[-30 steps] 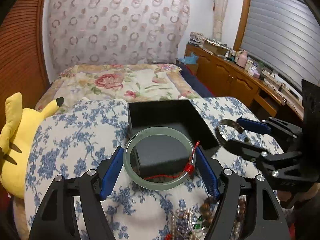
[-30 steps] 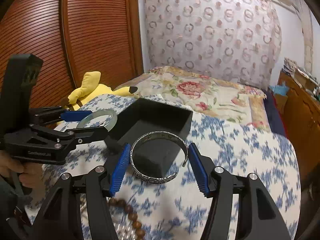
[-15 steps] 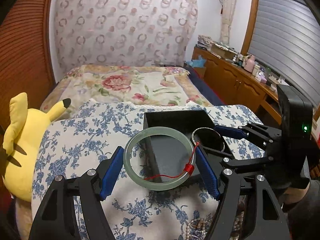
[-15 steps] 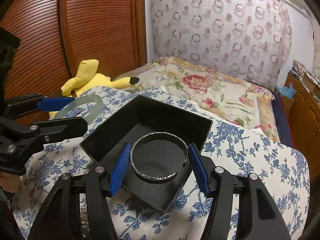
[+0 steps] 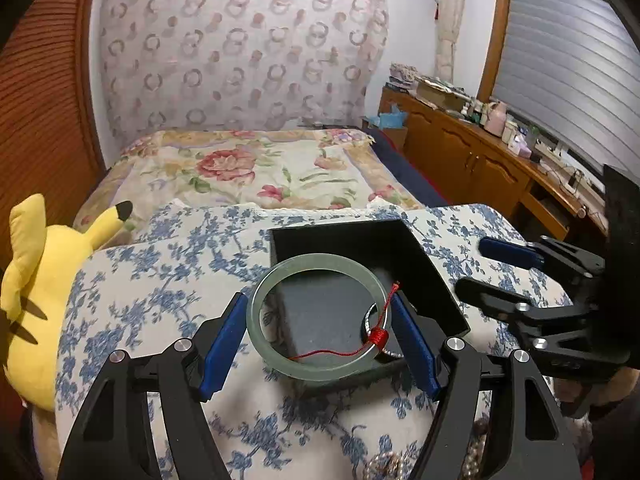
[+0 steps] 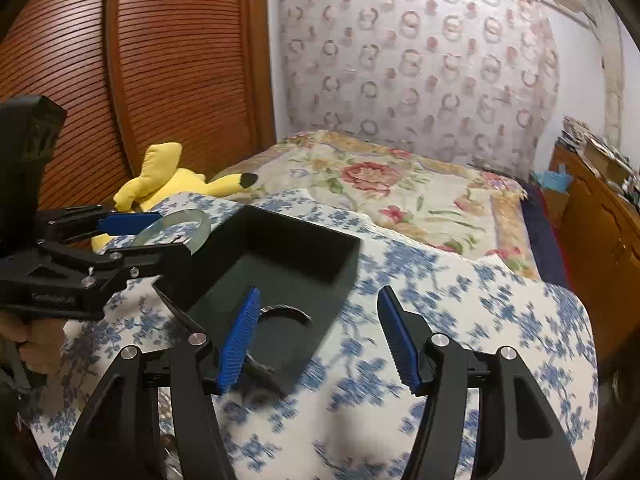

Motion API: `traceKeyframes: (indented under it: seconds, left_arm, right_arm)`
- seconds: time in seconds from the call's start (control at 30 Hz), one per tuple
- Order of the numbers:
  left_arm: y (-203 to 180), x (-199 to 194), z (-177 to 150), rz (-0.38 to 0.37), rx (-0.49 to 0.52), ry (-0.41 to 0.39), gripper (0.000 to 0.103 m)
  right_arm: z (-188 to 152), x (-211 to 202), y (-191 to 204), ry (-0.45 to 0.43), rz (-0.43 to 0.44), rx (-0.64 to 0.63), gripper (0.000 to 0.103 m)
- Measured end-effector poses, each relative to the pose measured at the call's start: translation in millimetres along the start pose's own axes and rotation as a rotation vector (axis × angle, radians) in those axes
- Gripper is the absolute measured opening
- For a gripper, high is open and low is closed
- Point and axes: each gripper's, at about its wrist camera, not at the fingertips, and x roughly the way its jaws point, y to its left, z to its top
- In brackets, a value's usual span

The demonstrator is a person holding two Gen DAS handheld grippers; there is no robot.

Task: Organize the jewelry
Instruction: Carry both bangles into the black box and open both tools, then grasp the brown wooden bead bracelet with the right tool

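My left gripper (image 5: 320, 332) is shut on a pale green jade bangle (image 5: 320, 374) with a red cord, held above the near edge of an open black box (image 5: 428, 264). The bangle also shows in the right wrist view (image 6: 188, 224). A silver cuff bracelet (image 6: 286, 314) lies on the floor of the black box (image 6: 280, 248); part of it shows through the bangle in the left wrist view (image 5: 370, 326). My right gripper (image 6: 318, 334) is open and empty, just right of the box, seen from the side in the left wrist view (image 5: 476, 268).
The box sits on a blue-flowered cloth (image 5: 168, 280) over a table. A yellow plush toy (image 5: 36, 292) lies at the left. Beads and pearls (image 5: 384, 466) lie near my left gripper. A bed (image 5: 248, 172) is behind, a wooden cabinet (image 5: 480, 160) at the right.
My right gripper has opened, let the silver cuff drop into the black box and drawn back to the right. My left gripper still holds the jade bangle over the box.
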Motion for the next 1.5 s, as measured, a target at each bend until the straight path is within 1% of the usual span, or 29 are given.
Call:
traceKeyframes:
  seconds: [0.17,0.3,0.4,0.57,0.7,0.77,0.87,0.93,1.0,1.2,1.27,1.3,1.33,1.5]
  left_arm:
    - [-10,16,3,0.004,0.017,0.028,0.069]
    - [-18,27,0,0.027,0.045,0.051,0.069]
    - [-20,29,-2,0.044,0.058,0.047,0.069]
    - [-23,27,0,0.045,0.066,0.045,0.07]
    - [-24,14,-3,0.042,0.073,0.025,0.07]
    - [-26,4,-7,0.032,0.078,0.013,0.071]
    - [-28,-12,-17,0.022,0.091,-0.007,0.077]
    - [-28,-24,-29,0.011,0.095,-0.018,0.078]
    - [-28,-31,-39,0.011,0.093,-0.024,0.082]
    - [-24,-52,-70,-0.001,0.08,-0.041,0.091]
    - [-21,-57,-77,0.006,0.086,-0.043,0.091]
    - [-19,-59,-82,0.008,0.084,-0.042,0.091]
    - [-16,-62,-88,0.005,0.079,-0.038,0.091]
    - [-4,-71,-108,0.005,0.048,-0.011,0.092]
  right_arm:
    - [-10,-11,-17,-0.006,-0.028,0.027,0.063]
    - [-16,-19,-23,-0.019,-0.023,0.044,0.063]
    - [-19,-24,-21,-0.026,-0.019,0.047,0.063]
    - [-25,-33,-19,-0.034,-0.017,0.044,0.063]
    - [-28,-40,-15,-0.036,-0.015,0.045,0.063]
    - [-35,-47,-12,-0.033,0.0,0.042,0.063]
    - [-48,-54,-2,-0.012,0.024,0.035,0.063]
    - [-58,-57,7,-0.001,0.046,0.027,0.063]
    - [-67,-59,18,0.009,0.069,0.019,0.063]
    - [-87,-62,52,0.048,0.139,-0.013,0.054]
    - [-91,-62,62,0.062,0.16,-0.029,0.053]
    - [-93,-62,67,0.069,0.169,-0.036,0.049]
    - [-95,-62,73,0.081,0.183,-0.045,0.048]
    - [-103,-58,94,0.119,0.198,-0.099,0.043]
